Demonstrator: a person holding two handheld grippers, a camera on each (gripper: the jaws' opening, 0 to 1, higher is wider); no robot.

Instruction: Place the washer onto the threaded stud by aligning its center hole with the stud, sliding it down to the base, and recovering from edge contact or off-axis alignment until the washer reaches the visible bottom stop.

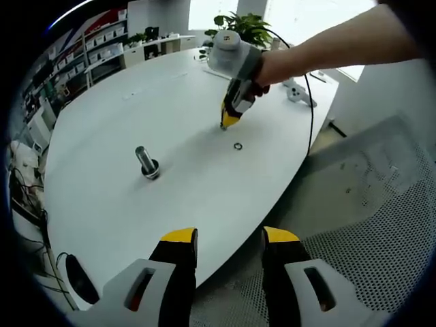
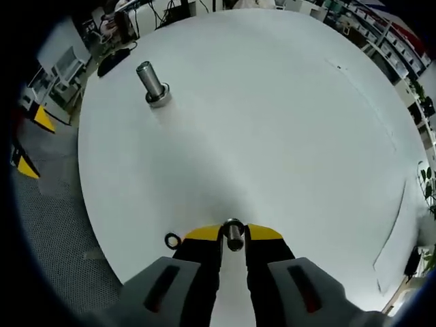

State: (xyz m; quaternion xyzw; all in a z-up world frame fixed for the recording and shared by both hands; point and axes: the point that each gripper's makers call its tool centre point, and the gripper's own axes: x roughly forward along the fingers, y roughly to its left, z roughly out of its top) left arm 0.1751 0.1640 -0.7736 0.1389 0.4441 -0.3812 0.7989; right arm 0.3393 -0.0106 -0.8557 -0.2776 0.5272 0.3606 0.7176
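A steel threaded stud (image 1: 146, 163) (image 2: 153, 84) stands upright on its round base on the white table (image 1: 102, 129). A small washer (image 1: 238, 146) (image 2: 172, 240) lies flat on the table, just beside the tips of my right gripper (image 2: 234, 233) (image 1: 223, 125). That gripper points down at the table and is shut on a small metal cylinder (image 2: 234, 235). A hand holds it in the left gripper view. My left gripper (image 1: 229, 240) hangs open at the table's near edge with nothing between its jaws, well short of the stud.
A perforated grey floor mat (image 1: 368, 225) lies beside the table. A cable (image 1: 310, 116) trails from the right gripper. A grey part (image 1: 298, 92) and a potted plant (image 1: 242, 27) stand at the far end, shelves (image 1: 102, 48) behind. Two yellow shapes (image 2: 27, 165) sit beyond the table's rim.
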